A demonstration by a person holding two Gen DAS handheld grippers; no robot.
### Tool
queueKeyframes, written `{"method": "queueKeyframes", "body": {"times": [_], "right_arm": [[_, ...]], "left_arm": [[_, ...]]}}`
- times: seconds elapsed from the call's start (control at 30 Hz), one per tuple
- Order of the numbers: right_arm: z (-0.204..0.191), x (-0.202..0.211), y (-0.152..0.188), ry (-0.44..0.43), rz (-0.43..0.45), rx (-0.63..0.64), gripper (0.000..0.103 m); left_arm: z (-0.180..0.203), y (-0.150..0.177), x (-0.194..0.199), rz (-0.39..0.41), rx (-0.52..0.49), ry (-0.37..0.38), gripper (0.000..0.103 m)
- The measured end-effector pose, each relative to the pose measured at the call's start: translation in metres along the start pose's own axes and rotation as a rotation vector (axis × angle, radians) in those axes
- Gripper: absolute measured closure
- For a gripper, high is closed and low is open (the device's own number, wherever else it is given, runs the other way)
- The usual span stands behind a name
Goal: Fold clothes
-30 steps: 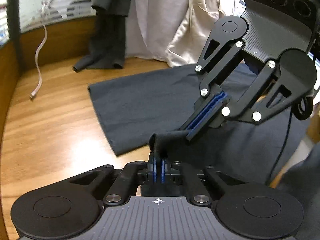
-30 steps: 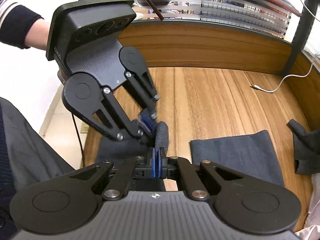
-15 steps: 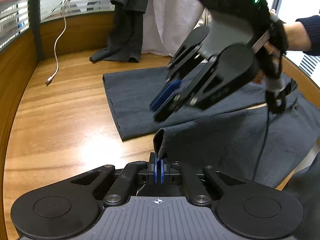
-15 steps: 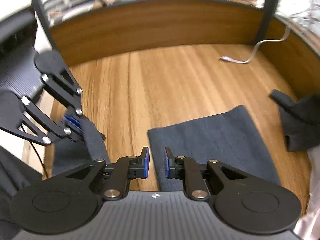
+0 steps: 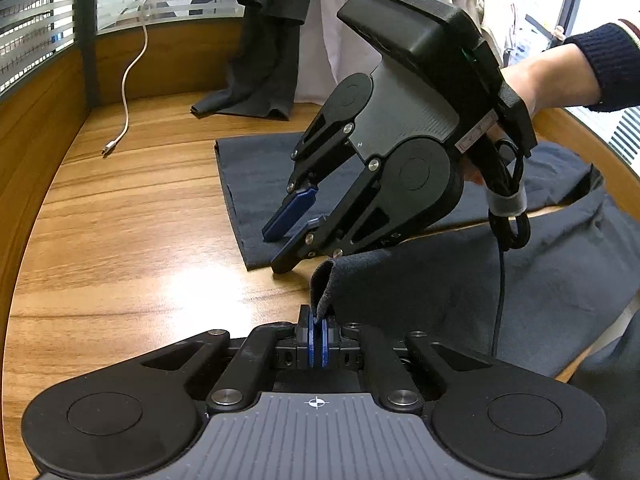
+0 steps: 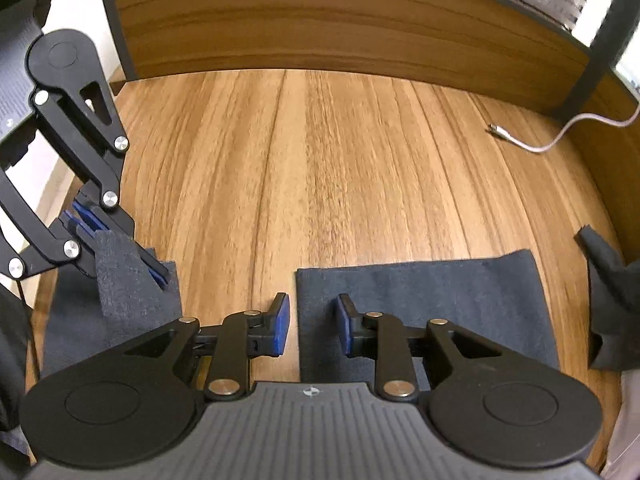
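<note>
Wood-grain tabletop [image 5: 132, 240] with a raised wooden rim fills both views; a white cable [image 5: 130, 80] trails over its far side, and dark and pale clothes [image 5: 272, 40] hang at the back.

A dark grey garment [image 5: 460, 292] lies spread on the tabletop, one part flat with a straight hem [image 6: 420, 280], another draping off the near edge.

The left claw [image 5: 318, 322] points steeply down and is clenched on a raised corner of the garment, which stands up in a small peak between its blue pads [image 5: 326, 336]. From the right wrist view the same claw [image 6: 116, 248] shows at the left edge with the corner pinched in it.

The right claw [image 5: 290, 228], gripped by a hand [image 5: 532, 88] in a dark knit sleeve [image 5: 612, 64], tilts down over the flat part, its tip close to the hem edge. Its jaws have just been opening and stand released, nothing between them; in its own view [image 6: 312, 326] they straddle the corner of the flat part.
</note>
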State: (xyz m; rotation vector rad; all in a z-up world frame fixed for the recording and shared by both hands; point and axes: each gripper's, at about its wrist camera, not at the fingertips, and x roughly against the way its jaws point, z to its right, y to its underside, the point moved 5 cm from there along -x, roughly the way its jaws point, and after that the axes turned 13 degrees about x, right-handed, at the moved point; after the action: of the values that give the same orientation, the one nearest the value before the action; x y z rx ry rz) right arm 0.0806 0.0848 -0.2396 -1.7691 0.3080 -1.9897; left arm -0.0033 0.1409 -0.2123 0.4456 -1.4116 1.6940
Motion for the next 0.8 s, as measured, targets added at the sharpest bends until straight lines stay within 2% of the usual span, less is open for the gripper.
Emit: {"method": "queueKeyframes", "body": {"times": [0.07, 0.13, 0.27, 0.43, 0.57, 0.8], "right_arm": [[0.002, 0.000, 0.000, 0.007, 0.000, 0.006, 0.092], [0.006, 0.002, 0.002, 0.005, 0.001, -0.008, 0.095], [0.021, 0.019, -0.001, -0.074, 0.055, -0.107, 0.095], [0.043, 0.049, 0.005, -0.284, 0.152, -0.283, 0.095], [0.048, 0.064, 0.011, -0.437, 0.199, -0.369, 0.095], [0.031, 0.055, 0.005, -0.512, 0.195, -0.378, 0.095]], "left_arm": [[0.000, 0.002, -0.001, 0.009, 0.001, -0.013, 0.097], [0.000, 0.002, -0.003, 0.019, -0.003, -0.030, 0.097], [0.000, 0.001, -0.006, 0.032, 0.010, -0.039, 0.097], [0.000, 0.002, -0.009, 0.048, -0.001, -0.055, 0.097], [0.001, 0.004, -0.009, 0.062, -0.004, -0.067, 0.097], [0.000, 0.000, -0.015, 0.072, 0.003, -0.084, 0.097]]}}
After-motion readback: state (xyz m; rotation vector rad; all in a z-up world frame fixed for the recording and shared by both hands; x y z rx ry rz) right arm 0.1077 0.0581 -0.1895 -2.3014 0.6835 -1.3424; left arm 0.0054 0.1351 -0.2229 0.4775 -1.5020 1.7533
